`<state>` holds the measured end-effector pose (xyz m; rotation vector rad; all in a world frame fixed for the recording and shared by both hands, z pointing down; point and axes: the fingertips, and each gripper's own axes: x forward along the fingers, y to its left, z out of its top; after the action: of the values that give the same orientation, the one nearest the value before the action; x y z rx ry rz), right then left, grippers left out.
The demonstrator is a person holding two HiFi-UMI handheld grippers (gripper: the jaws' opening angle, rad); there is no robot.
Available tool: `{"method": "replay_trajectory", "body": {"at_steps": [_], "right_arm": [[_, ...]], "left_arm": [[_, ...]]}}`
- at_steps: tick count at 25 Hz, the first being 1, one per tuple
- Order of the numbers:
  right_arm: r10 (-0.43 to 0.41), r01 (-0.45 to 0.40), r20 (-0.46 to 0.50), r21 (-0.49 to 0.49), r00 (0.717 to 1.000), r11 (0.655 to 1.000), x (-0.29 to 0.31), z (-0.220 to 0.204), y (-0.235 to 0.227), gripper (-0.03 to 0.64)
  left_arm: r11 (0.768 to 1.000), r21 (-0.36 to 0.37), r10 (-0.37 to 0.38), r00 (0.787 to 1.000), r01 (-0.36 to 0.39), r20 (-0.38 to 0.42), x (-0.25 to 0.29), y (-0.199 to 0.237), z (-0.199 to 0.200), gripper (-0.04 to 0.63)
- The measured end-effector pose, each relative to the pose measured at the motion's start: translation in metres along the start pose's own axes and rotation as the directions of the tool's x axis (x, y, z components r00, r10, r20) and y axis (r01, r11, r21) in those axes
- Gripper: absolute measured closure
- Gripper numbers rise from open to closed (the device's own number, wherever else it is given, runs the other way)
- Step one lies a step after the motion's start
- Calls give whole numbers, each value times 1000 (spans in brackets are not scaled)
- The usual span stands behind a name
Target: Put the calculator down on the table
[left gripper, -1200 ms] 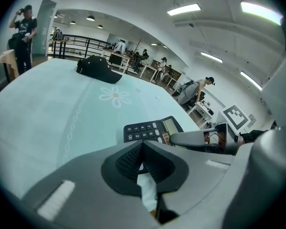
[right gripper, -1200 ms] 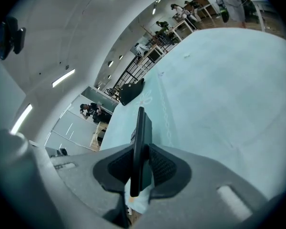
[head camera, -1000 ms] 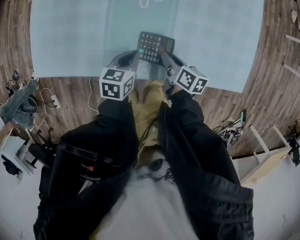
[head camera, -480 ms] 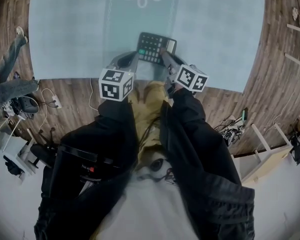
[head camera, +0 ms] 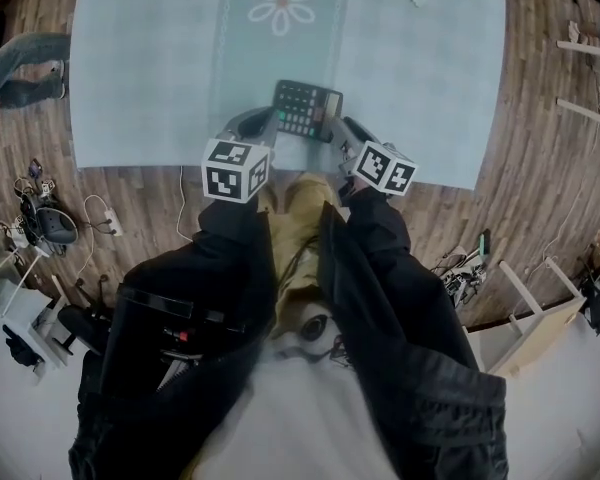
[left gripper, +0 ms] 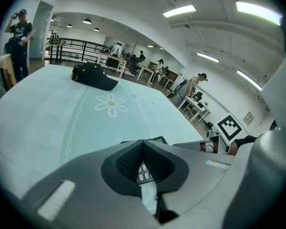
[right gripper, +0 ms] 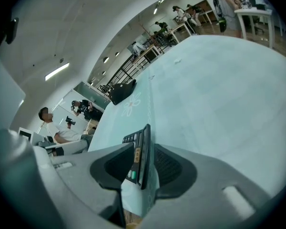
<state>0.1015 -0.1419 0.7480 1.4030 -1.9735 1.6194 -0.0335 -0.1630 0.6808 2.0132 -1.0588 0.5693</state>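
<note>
A: Start at the left for me. What is there?

B: The person's left gripper [left gripper: 142, 144], a grey tool. Its jaws are drawn together at the tips, and I see nothing clamped in them. It sits at the near left corner of the calculator [head camera: 307, 109]. A few pale keys show through the hollow behind the tips.

A: And the calculator itself?

B: It is dark, keys up, and lies on the pale teal tabletop [head camera: 150, 58] close to the near edge, between the two grippers. I cannot tell whether it is fully flat on the cloth. Further back on the cloth is a white flower print [head camera: 283, 1], and beyond that a black cap [left gripper: 93, 76].

A: Then the right side?

B: The right gripper [right gripper: 144, 146] reaches in at the calculator's near right corner. Its jaws are opening and stand wide. The calculator's edge is between them, seen side-on, keys facing one pad and back facing the other. The pads do not look pressed on it.
</note>
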Motion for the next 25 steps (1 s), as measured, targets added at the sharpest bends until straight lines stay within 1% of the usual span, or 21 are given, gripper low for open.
{"method": "replay_trajectory", "body": {"at_steps": [3, 6, 9, 11, 12, 15, 19, 22, 25], "right_arm": [[-14, 16, 49, -42, 999, 999, -20, 22, 10, 491], [4, 9, 114, -113, 994, 994, -39, 51, 32, 498], [34, 3, 189, -195, 981, 981, -57, 85, 62, 552], [62, 1, 242, -252, 968, 968, -68, 109, 84, 581], [80, -2, 268, -281, 960, 960, -74, 120, 96, 615], [138, -9, 333, -362, 933, 932, -92, 147, 132, 619], [202, 3, 398, -457, 895, 889, -111, 180, 171, 618], [231, 23, 434, -504, 871, 863, -127, 194, 194, 618], [246, 63, 466, -555, 850, 830, -144, 207, 218, 619]], "left_arm": [[1000, 21, -9, 999, 8, 42, -6, -9, 23, 594], [999, 47, -20, 995, 16, 98, -16, -20, 51, 594], [997, 78, -31, 986, 18, 162, -28, -30, 83, 594], [995, 98, -38, 978, 17, 207, -37, -35, 106, 594], [994, 108, -41, 972, 16, 231, -41, -38, 118, 594], [991, 137, -49, 952, 8, 301, -58, -46, 151, 594], [984, 177, -73, 912, 0, 403, -75, -58, 200, 594], [978, 209, -103, 884, 6, 456, -92, -73, 225, 594], [972, 237, -132, 857, 12, 497, -111, -87, 247, 594]]}}
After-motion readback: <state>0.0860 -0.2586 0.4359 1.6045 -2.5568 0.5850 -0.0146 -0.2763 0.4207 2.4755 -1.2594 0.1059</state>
